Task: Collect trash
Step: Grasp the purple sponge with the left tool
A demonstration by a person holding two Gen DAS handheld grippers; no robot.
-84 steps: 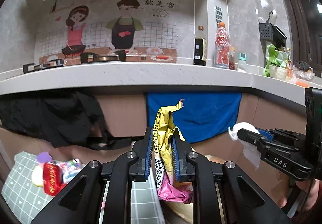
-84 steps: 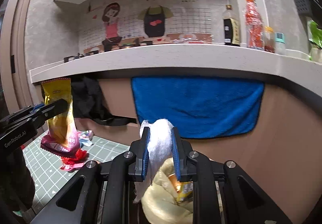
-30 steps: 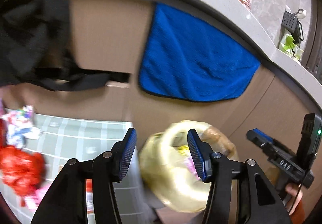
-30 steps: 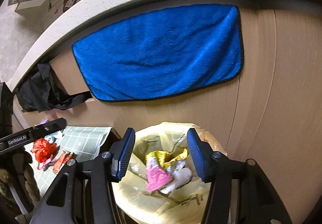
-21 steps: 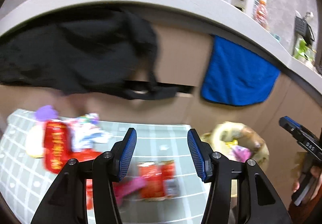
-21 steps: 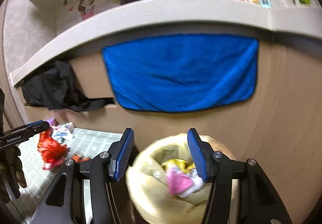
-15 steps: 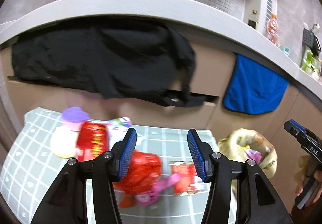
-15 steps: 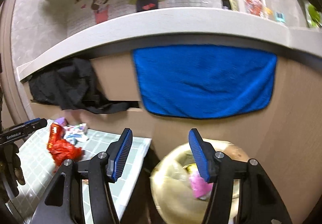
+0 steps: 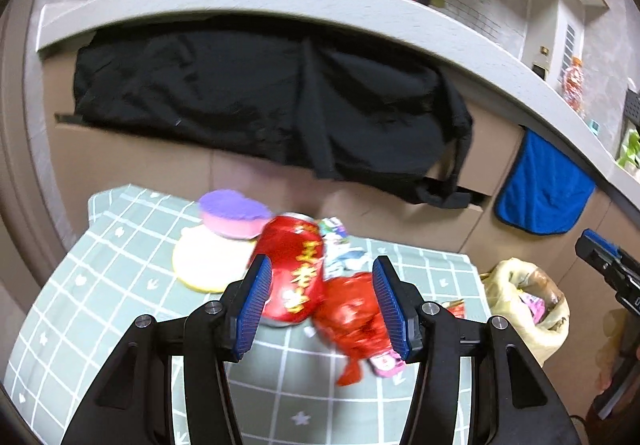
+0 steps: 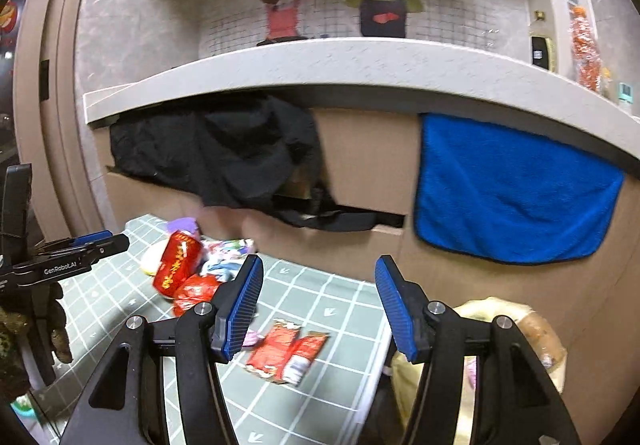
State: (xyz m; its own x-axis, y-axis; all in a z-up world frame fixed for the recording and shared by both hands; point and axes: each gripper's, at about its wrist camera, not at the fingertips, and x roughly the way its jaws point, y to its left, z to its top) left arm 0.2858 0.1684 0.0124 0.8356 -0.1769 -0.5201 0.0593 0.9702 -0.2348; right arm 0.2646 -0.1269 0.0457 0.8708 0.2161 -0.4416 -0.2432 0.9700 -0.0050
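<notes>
My left gripper (image 9: 322,303) is open and empty, just above a red drink can (image 9: 294,269) and a crumpled red wrapper (image 9: 356,319) on the green checked mat (image 9: 100,285). A small pink wrapper (image 9: 386,363) lies under the red one. My right gripper (image 10: 318,311) is open and empty, above a flat red packet (image 10: 286,353) on the mat (image 10: 332,309). The can (image 10: 176,263) and red wrapper (image 10: 194,295) lie to its left. The yellow trash bag (image 9: 528,305) with wrappers inside sits right of the mat, and shows in the right wrist view (image 10: 536,337).
A yellow plate (image 9: 208,259) with a pink and purple lid (image 9: 234,213) and a white-blue wrapper (image 9: 340,245) lie behind the can. A black cloth (image 9: 260,101) and blue towel (image 10: 512,185) hang from the counter front. The other gripper (image 10: 80,249) shows at left.
Both grippers let go of their trash into the yellow bag and opened. Both then swung left from the bag to the mat; the left one now hovers over the can and red wrapper.
</notes>
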